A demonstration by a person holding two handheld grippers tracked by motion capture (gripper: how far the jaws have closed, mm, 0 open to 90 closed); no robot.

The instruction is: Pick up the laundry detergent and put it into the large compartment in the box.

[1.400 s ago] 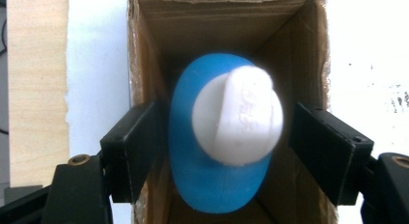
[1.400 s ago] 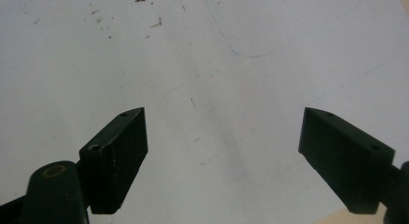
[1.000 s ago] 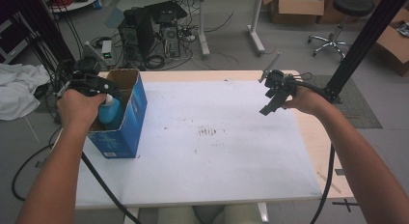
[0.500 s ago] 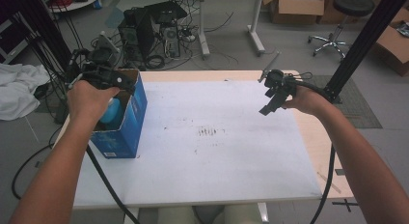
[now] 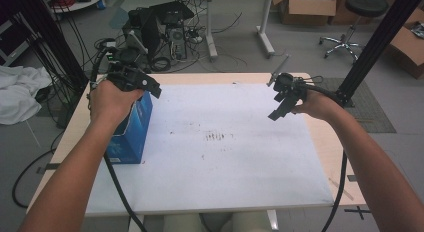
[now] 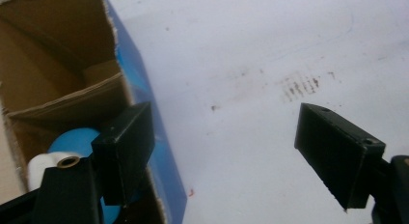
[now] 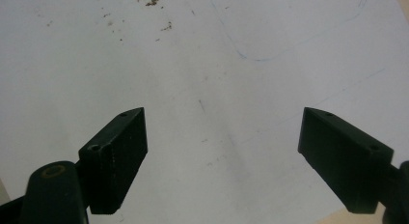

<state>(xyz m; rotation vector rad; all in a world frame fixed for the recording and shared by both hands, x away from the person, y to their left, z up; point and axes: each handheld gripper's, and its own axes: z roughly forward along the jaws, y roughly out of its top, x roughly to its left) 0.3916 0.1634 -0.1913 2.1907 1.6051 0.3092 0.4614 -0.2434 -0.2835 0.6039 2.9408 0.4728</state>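
Your left gripper [image 5: 150, 87] has lifted out of the blue box [image 5: 131, 134] toward the table's middle, its jaws just opening and now spread wide with nothing between them. Inside the box lies the blue-and-white roll [image 6: 72, 147], just behind one jaw. Your right gripper [image 5: 278, 103] hovers over the white mat [image 5: 225, 157], jaws spread, empty.
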